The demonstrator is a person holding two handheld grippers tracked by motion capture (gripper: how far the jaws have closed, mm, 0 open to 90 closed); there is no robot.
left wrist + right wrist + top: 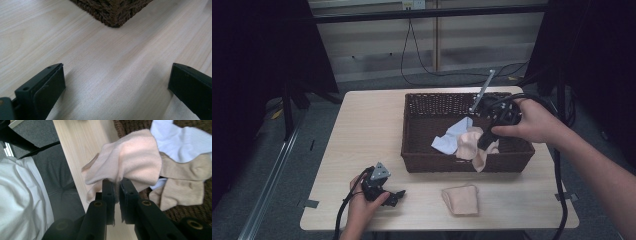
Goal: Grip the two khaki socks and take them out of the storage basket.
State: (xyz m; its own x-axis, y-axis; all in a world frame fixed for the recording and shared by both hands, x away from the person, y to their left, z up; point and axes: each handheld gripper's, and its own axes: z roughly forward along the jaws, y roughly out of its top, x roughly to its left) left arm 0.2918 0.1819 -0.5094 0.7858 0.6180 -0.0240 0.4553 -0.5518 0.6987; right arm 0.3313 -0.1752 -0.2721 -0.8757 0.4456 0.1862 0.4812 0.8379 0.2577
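The right hand-held gripper [486,142] pinches a pink sock [130,162] over the basket's [422,107] front rim. A matching sock [460,199] lies on the tabletop [367,130] at its 6 o'clock. The left hand-held gripper [396,196] rests open, empty, at that sock's 9 o'clock.

1. A light wooden table [362,125] stands on grey carpeted floor [257,150].
2. Dark curtains [257,45] flank both sides.
3. A pale panelled wall [377,45] behind carries hanging black cables [409,50].
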